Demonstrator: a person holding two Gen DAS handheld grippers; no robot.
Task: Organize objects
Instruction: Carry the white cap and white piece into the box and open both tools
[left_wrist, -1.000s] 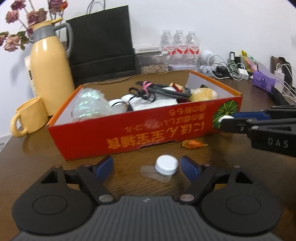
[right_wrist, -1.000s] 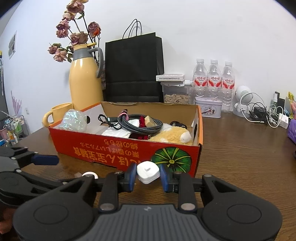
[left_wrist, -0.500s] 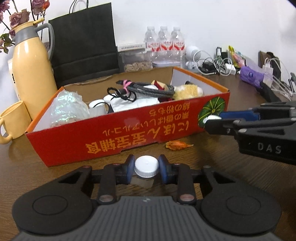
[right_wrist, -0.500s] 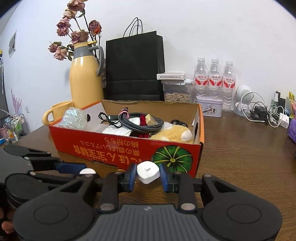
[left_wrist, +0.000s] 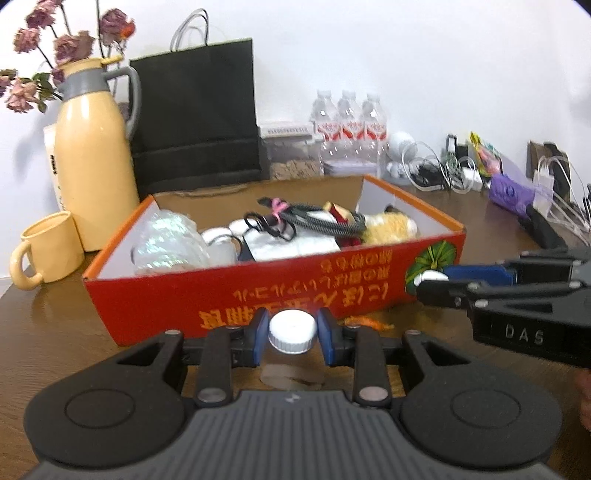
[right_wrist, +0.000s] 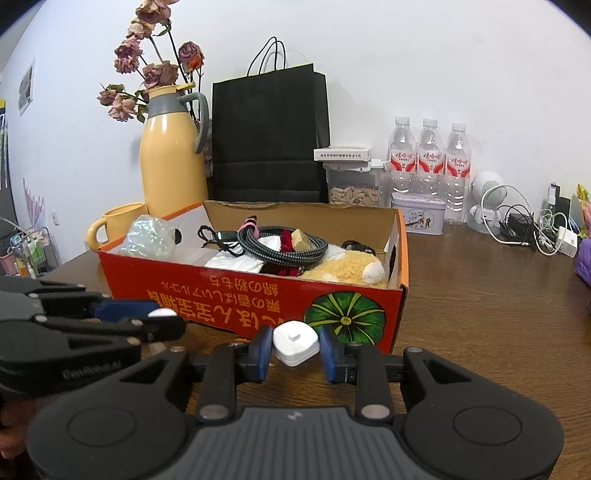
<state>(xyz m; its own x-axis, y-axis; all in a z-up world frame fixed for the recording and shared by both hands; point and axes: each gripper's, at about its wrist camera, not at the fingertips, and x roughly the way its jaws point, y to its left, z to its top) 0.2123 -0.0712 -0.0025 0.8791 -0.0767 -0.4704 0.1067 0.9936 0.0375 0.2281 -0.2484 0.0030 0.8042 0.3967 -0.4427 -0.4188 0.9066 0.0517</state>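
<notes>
Left hand-held gripper (left_wrist: 291, 336) pinches a white bottle cap (left_wrist: 293, 331) and the right hand-held gripper (right_wrist: 295, 349) a white plug adapter (right_wrist: 295, 341), both just before the red box (left_wrist: 280, 291), already part-filled; dropping them in remains.

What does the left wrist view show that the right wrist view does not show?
Only the left wrist view shows the left gripper shut on a white bottle cap from the front, and an orange scrap on the table.

Only the right wrist view shows the white plug clearly, squeezed in the right gripper, plus a small tin.

Both show the red box, the yellow jug and the black bag.
</notes>
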